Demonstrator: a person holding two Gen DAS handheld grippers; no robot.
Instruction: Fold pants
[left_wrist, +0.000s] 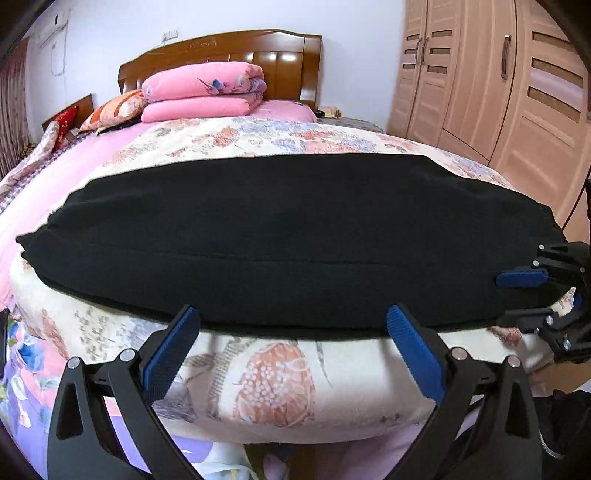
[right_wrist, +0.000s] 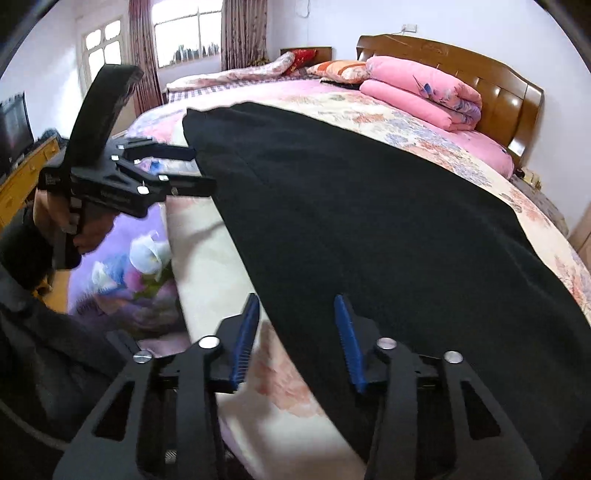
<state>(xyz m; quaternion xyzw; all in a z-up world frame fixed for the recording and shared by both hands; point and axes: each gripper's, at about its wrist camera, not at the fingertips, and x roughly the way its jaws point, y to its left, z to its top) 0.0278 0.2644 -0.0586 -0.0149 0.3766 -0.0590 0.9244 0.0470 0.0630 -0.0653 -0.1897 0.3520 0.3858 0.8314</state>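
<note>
Black pants, of soft matte fabric, lie flat as one long band across the near part of the bed, folded lengthwise with leg upon leg; a seam line runs along their length.

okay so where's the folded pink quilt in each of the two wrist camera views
Left wrist: the folded pink quilt lies upper left of centre, stacked at the head of the bed.
Right wrist: it lies upper right, at the head of the bed.
Shared landmark: the wooden headboard directly behind it.
</note>
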